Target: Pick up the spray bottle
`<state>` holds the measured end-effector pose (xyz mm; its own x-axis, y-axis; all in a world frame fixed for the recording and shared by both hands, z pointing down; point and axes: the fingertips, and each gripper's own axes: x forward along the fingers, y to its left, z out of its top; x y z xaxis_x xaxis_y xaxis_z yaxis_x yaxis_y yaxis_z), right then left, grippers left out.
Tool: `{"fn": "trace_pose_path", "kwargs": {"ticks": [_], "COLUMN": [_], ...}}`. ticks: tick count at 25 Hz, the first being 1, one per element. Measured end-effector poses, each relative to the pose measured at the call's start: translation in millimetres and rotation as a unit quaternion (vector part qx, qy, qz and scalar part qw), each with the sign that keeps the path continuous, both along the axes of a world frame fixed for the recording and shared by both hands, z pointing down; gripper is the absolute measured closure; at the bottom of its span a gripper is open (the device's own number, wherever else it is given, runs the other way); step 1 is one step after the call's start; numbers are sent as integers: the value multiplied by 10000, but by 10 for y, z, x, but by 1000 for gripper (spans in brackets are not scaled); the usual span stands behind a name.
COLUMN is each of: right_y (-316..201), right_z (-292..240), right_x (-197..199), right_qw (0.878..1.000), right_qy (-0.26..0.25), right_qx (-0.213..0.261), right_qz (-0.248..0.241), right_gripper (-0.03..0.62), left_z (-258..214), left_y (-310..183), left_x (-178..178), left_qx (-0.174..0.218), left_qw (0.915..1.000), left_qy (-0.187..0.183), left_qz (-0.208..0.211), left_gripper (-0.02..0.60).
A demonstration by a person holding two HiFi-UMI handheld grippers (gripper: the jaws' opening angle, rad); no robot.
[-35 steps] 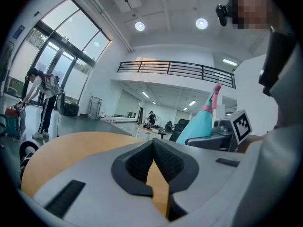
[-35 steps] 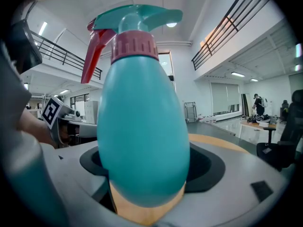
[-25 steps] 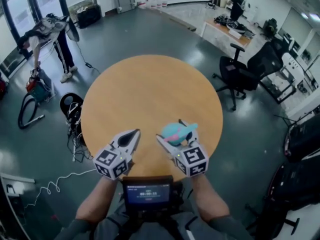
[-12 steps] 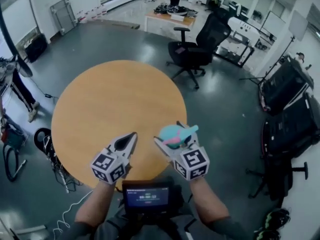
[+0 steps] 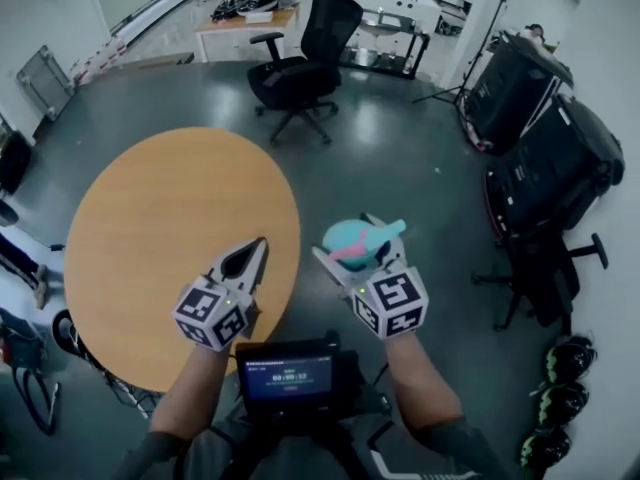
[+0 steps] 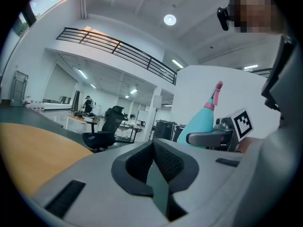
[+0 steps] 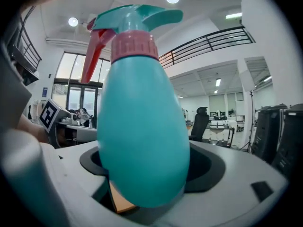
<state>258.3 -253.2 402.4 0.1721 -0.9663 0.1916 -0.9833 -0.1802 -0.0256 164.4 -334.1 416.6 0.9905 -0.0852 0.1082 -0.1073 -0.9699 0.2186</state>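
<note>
Aloft, spray bottle (image 5: 352, 242) in right tool (image 5: 341, 236)

spray bottle (image 7: 142, 126) smooth teal plastic, slight sheen; table (image 5: 170, 218) matt wood-look top; floor (image 5: 400, 158) glossy, reflective

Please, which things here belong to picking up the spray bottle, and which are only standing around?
Part of the job: spray bottle, clamped in the right gripper.
Only standing around: table, office chair, black cases, desk; the left gripper is shut and empty.
</note>
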Motion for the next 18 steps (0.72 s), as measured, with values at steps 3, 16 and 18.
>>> {"fn": "trace_pose_path", "kwargs": {"ticks": [3,16,18], "right_y": [345,1425,1529], "right_z": [-29,22,37], "right_x": [388,1324,1389], "right_qw": [9992,9862,9837], "right_qy": [-5,-31,-46], "right_qx": [18,-34,-29], "right_qz": [404,1654,1798], "right_gripper": [151,154,154], "left_z": [-56,-6,-2], "left_y": [270,989,1075], "left_x": [406,1471,1559], "left_qx": [90,54,59], "left_qw": [9992,9918,9898], "left_qy": [-15,-200,-213], "left_qz": [395,1263,1405], "left_gripper": [584,584,584]}}
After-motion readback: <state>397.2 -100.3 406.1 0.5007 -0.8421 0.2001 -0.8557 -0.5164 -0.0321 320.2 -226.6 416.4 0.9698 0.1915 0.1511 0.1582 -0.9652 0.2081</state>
